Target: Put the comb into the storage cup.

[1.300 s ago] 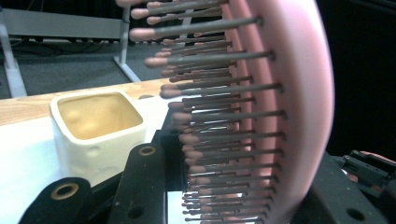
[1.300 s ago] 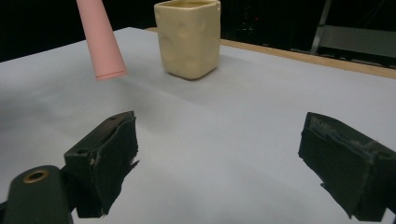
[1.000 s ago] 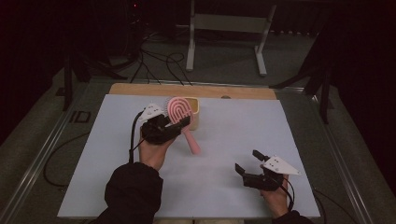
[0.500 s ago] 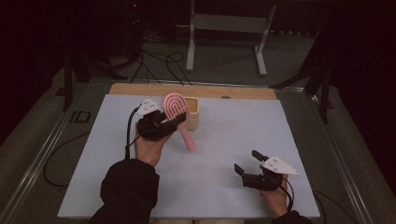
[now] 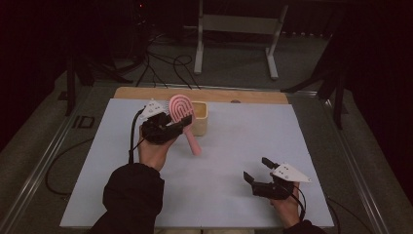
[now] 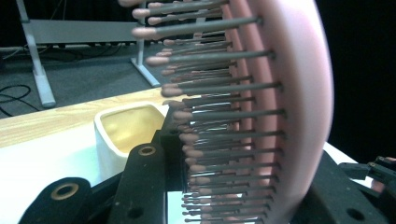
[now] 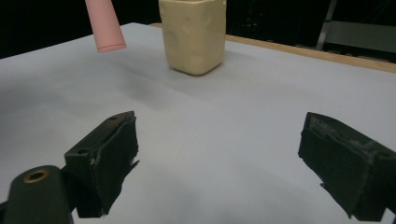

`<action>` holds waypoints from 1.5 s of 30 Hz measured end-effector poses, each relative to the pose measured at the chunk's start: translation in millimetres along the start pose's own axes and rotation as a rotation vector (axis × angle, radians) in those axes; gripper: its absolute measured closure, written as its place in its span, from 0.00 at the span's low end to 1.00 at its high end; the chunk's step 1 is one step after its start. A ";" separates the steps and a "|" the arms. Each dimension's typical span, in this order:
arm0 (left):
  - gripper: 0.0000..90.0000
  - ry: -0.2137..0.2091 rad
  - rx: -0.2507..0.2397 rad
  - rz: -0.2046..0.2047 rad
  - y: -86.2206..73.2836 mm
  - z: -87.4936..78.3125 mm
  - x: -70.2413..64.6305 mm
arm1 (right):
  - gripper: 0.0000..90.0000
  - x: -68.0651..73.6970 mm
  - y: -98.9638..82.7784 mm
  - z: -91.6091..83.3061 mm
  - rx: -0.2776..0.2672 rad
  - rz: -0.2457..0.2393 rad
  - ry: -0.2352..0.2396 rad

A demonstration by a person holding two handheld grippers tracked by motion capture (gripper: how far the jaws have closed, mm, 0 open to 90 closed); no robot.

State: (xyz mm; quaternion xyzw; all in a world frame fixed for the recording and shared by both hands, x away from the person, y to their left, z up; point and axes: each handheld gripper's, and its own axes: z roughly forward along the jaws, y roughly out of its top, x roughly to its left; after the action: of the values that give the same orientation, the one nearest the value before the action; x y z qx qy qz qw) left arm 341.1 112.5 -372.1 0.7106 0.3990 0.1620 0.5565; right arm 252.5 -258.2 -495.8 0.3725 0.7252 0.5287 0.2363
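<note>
a wide white table (image 5: 234,195) takes up most of the high view, with a strip of bare wood (image 5: 146,92) along its far edge and a dark floor (image 5: 311,58) with a metal stand (image 5: 234,29) beyond. near the far middle of the table stands a cream square cup (image 5: 199,117), open at the top and seen from the left gripper view with its hollow inside lit yellow. the left gripper (image 5: 168,127) hovers just in front of that cup, its jaws clamped on the head of a pink hairbrush (image 5: 182,113). the brush is lifted off the table and tilted, its rounded head up beside the cup's rim, bristles (image 6: 219,116) facing the left gripper's camera, and its handle (image 5: 194,144) slanting down and toward the person without touching the surface. the right gripper (image 5: 258,171) sits low near the table's near right part, well apart from the cup and brush, its jaws spread wide with nothing between them.
</note>
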 end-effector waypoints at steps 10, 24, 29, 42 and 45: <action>0.70 0.018 0.002 0.008 3.5 -0.4 4.5 | 0.13 0.5 -0.2 0.2 0.004 0.002 0.002; 0.70 0.031 0.004 0.015 6.4 2.3 7.4 | 0.13 0.8 -0.8 1.2 0.007 -0.004 0.005; 0.70 0.037 0.002 0.021 9.1 2.7 7.8 | 0.13 1.3 -1.3 1.8 0.013 -0.002 0.010; 0.70 0.062 -0.011 0.021 16.7 2.1 12.5 | 0.13 2.0 -2.0 3.2 0.017 -0.006 0.013; 0.70 0.066 -0.010 0.025 18.1 2.2 13.2 | 0.13 2.1 -2.2 3.3 0.018 -0.006 0.014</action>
State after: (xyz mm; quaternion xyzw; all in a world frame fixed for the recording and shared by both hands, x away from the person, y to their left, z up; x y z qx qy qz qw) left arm 357.9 119.8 -359.0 0.7071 0.4074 0.1941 0.5444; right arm 253.0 -255.0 -498.8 0.3686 0.7327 0.5239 0.2297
